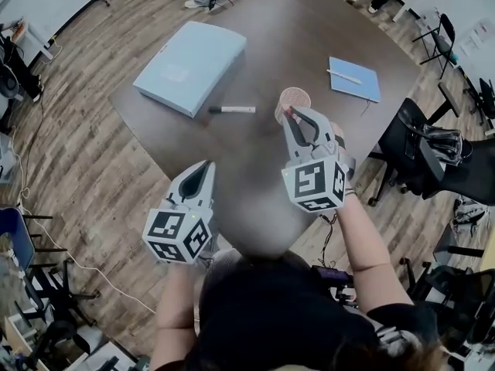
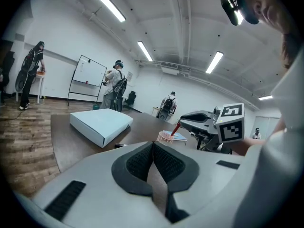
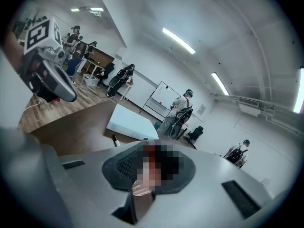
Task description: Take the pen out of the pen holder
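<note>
Pen (image 2: 175, 128), red, sits pinched in my right gripper's (image 1: 294, 114) jaws, its lower end at the pen holder's (image 1: 293, 97) rim, one o'clock on the worktop (image 1: 263, 52), probably for a straight lift. My left gripper (image 1: 204, 166) hangs closed and empty at seven o'clock, leaving room.

Was a dark brown table (image 1: 309, 45) on plank floor (image 1: 77, 153), four things on top.
Carried a flat light-blue box (image 1: 191, 66) far left, a marker (image 1: 232, 110) just beside its near edge, a pink mesh pen holder (image 1: 293, 100) right of that, a blue notebook (image 1: 354, 78) well apart, far right.
</note>
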The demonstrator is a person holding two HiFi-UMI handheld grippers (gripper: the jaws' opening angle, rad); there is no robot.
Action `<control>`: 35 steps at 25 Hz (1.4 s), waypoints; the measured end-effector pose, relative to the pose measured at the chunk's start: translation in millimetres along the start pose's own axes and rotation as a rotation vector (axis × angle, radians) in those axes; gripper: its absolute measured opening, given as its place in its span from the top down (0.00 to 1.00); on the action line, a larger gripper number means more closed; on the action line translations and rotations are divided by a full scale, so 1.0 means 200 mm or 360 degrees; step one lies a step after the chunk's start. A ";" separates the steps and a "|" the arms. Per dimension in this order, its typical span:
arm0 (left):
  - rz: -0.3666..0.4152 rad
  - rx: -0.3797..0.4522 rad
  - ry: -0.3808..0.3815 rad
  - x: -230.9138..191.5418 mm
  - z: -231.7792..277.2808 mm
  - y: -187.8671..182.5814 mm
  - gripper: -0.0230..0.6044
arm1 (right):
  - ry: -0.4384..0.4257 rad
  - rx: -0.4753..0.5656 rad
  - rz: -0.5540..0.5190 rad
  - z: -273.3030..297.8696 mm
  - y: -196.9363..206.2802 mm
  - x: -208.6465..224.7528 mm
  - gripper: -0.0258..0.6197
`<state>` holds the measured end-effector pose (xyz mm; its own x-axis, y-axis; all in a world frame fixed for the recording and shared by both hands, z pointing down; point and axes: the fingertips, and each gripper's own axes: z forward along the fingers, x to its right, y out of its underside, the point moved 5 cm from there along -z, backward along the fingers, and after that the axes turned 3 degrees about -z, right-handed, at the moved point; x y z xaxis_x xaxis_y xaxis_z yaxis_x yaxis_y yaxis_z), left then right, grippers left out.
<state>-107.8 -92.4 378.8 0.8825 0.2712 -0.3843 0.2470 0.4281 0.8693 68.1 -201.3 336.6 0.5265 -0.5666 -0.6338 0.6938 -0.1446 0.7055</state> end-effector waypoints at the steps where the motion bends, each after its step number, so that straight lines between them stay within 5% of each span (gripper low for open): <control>1: 0.0000 0.0002 0.0007 0.00 -0.01 0.00 0.92 | 0.0011 0.0007 -0.0016 -0.02 -0.01 -0.01 0.86; 14: 0.0011 -0.0027 0.0100 0.02 -0.05 0.04 0.92 | 0.0128 -0.0018 -0.0061 -0.26 0.01 -0.07 0.86; 27: -0.0008 -0.0104 0.0126 0.02 -0.03 0.12 0.92 | -0.0051 -0.0195 -0.0154 -0.26 0.22 -0.33 0.86; 35: -0.0038 -0.0136 0.0080 -0.02 -0.03 0.18 0.92 | -0.0122 -0.0240 -0.0427 -0.20 0.28 -0.47 0.86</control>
<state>-105.6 -72.1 409.6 0.8551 0.3020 -0.4214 0.2307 0.5064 0.8309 77.6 -122.9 422.8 0.2799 -0.5850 -0.7612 0.8709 -0.1788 0.4577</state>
